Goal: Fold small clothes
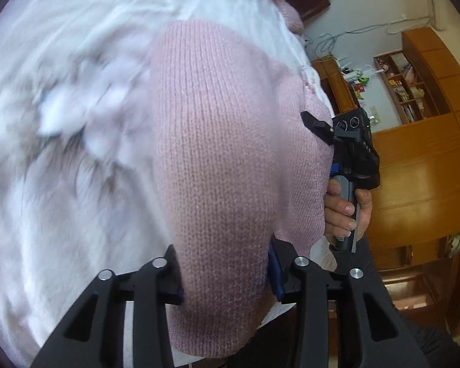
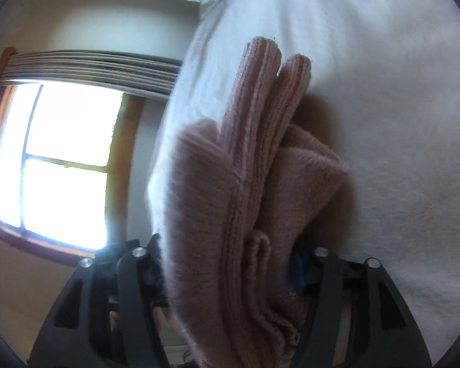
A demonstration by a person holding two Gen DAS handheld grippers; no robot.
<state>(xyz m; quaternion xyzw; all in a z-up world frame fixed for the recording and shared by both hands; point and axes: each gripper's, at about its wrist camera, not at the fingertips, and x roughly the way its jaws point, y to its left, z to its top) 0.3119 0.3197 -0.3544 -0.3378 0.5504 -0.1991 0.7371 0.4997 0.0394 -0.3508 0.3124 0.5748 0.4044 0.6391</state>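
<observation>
1. My left claw (image 1: 227, 279) is clamped on a pink knit sweater (image 1: 230, 159); the fabric fills the gap between its two fingers and rises straight ahead of the lens.
2. From the left wrist view, the sweater hangs as a broad panel in front of the claw, over a white bedsheet (image 1: 61, 122) that spreads out to the claw's left and is badly blurred.
3. To the right of my left claw, past the sweater's edge, I see the right claw (image 1: 317, 127) with a dark fingertip pressed into the knit, and a hand (image 1: 346, 211) wrapped around its handle below.
4. Further right of that, well apart from the sweater, stand wooden cabinets (image 1: 420, 165) and a shelf unit (image 1: 404, 86) with small items I cannot make out.
5. In the right wrist view, my right claw (image 2: 230, 263) is closed on the same sweater (image 2: 230, 214): bunched, ribbed layers are packed between its fingers and hide the tips.
6. Ahead of the right claw, a ribbed edge of the sweater (image 2: 270, 92) sticks up in folds, doubled over itself.
7. Behind and to the right of that bundle lies the white bedsheet (image 2: 383, 122), close under the fabric, with a shadow cast on it.
8. To the left of the right claw, a bright window (image 2: 58, 165) with a wooden frame shows, with blinds (image 2: 92, 67) gathered at its top.
</observation>
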